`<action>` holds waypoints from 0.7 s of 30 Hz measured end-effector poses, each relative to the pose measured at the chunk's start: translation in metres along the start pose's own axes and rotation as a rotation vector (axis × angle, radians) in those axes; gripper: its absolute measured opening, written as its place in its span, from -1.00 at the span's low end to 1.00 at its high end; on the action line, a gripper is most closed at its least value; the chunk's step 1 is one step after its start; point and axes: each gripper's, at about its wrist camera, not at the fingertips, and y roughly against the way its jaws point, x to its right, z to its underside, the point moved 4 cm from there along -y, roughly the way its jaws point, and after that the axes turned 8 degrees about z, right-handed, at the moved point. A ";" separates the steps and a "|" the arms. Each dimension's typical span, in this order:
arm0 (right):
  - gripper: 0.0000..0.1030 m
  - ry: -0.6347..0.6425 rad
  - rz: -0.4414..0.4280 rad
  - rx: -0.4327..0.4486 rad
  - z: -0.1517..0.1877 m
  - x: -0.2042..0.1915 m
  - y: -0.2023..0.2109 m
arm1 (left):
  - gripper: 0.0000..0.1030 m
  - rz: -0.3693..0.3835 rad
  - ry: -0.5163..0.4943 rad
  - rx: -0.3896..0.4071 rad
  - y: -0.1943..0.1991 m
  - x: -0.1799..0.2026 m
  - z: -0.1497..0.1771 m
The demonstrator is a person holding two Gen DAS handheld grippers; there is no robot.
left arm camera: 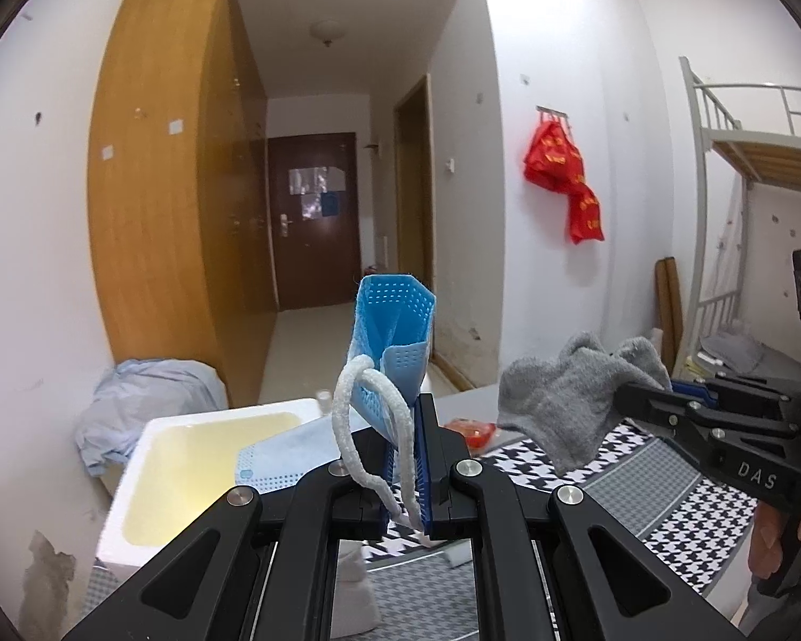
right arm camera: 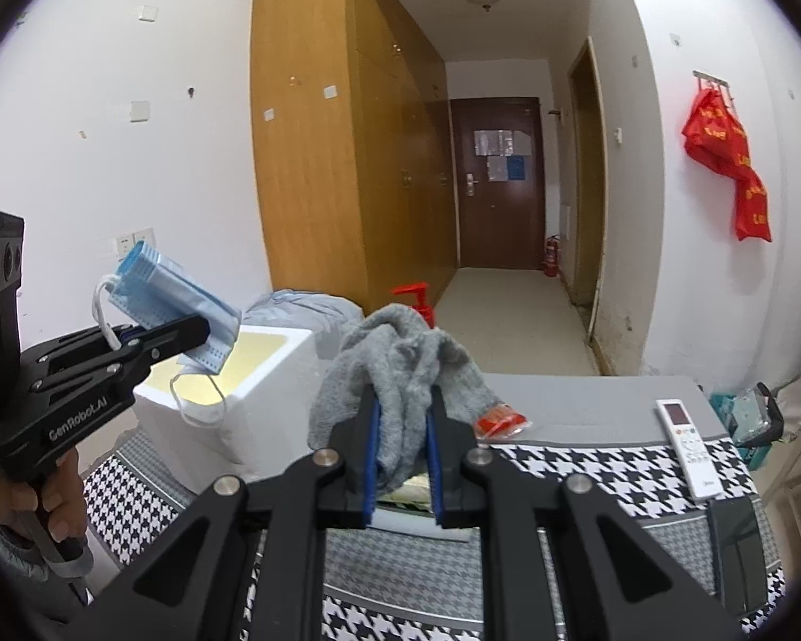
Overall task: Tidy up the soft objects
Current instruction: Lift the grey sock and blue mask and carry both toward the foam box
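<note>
Left wrist: left gripper [left arm camera: 403,459] clamps mask [left arm camera: 392,342]; right gripper [right arm camera: 403,459] clamps sock [right arm camera: 400,374], toe hidden.

Two face masks [left arm camera: 392,331], one grey sock [left arm camera: 566,400], one foam box [left arm camera: 149,486]

The left gripper [left arm camera: 403,459] was clamped on a folded blue face mask [left arm camera: 392,342] that stood upright between its blue pads, white ear loops [left arm camera: 347,427] drooping over the left finger; beyond it a white foam box [left arm camera: 149,459] sat at the left edge of the houndstooth-patterned surface [left arm camera: 662,486], another pale blue mask [left arm camera: 277,454] draped over its near right rim. At the right, the right gripper [left arm camera: 622,395] pinched a grey sock [left arm camera: 566,400] above that surface; a small red packet [left arm camera: 472,430] lay near its far edge.
</note>
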 end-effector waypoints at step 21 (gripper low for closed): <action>-0.64 0.081 -0.179 0.012 -0.012 -0.062 -0.011 | -0.84 -0.165 0.035 0.004 0.041 -0.050 0.004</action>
